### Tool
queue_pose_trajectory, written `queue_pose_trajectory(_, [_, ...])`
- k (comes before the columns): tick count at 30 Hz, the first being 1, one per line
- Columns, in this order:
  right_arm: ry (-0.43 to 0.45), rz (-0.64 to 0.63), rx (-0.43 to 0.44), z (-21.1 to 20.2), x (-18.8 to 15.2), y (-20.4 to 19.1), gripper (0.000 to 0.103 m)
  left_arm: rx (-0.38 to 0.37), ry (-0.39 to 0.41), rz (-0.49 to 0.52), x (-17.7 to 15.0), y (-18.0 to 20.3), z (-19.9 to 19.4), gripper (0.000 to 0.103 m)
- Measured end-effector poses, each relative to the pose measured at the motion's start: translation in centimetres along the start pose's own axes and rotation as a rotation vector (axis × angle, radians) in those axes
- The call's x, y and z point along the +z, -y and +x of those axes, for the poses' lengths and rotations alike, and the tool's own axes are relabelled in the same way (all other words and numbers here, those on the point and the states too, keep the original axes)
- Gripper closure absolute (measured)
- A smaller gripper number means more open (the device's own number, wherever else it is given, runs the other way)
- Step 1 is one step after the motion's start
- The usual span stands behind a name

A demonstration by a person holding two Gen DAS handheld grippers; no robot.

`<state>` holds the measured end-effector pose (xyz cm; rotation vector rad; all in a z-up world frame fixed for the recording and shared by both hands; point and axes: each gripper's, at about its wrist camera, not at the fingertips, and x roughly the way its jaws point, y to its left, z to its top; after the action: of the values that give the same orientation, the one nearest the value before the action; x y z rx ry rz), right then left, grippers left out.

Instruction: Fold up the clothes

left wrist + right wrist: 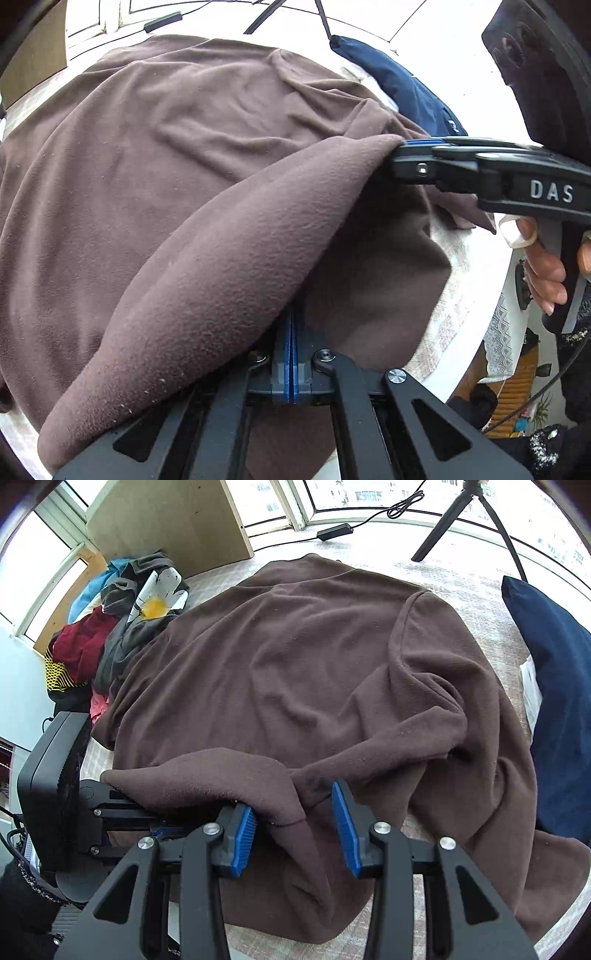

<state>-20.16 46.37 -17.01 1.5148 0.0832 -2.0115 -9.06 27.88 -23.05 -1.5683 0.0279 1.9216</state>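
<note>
We see the left gripper pinching soft brown fleece garment; the right gripper stands spread around a fold.

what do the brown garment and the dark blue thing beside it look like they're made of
Brown garment: looks like fleece, matte and soft, with a fuzzy napped surface, specks of lint and rounded folds. Dark blue item: seems a smoother, thinner woven cloth, possibly synthetic, with a flat even face and no nap; its exact fibre cannot be told.
</note>
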Motion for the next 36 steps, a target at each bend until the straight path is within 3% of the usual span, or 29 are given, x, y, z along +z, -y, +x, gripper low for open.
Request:
queue_pose_trajectory(2, [0.002,-0.016,0.004,-0.7,-0.5,-0.2,0.064,-0.061,0.021,0.019,-0.9,1.3,-1.6,0.103])
queue_pose_trajectory(5, [0.005,-0.053,0.003,-2.1,-1.6,-0.7,0.064,-0.081,0.057,0.072,-2.4,2.7,-4.8,0.103])
queue_pose_trajectory(10, [0.003,-0.153,0.012,-2.6,-4.7,-4.4,0.062,0.136,0.049,0.08,-6.2,1.9,-8.1,0.102])
queue_pose_trajectory(14, [-0.025,-0.243,0.035,0.6,-6.1,-8.9,0.062,0.238,0.041,-0.03,-10.2,-3.4,-11.0,0.097])
queue_pose_trajectory(17, [-0.051,-0.253,-0.003,4.1,-5.4,-11.1,0.062,0.318,0.039,-0.136,-13.5,-7.1,-13.4,0.098])
queue_pose_trajectory(22, [-0.05,-0.247,-0.097,7.3,-4.5,-12.6,0.061,0.343,0.093,-0.227,-17.0,-10.4,-16.9,0.098])
queue_pose_trajectory(24, [-0.069,-0.255,-0.14,7.2,-4.7,-12.6,0.081,0.336,0.102,-0.218,-17.5,-10.8,-17.1,0.098])
queue_pose_trajectory(25, [-0.077,-0.254,-0.16,6.8,-4.9,-12.3,0.099,0.331,0.107,-0.213,-17.7,-11.0,-17.1,0.098])
queue_pose_trajectory(29, [-0.053,-0.156,-0.112,2.8,-6.7,-10.1,0.099,0.31,0.117,-0.188,-18.3,-11.9,-17.2,0.098])
queue_pose_trajectory(36, [0.16,0.097,-0.075,-8.1,-12.2,-7.3,0.099,0.284,0.111,-0.158,-18.5,-13.5,-17.6,0.096])
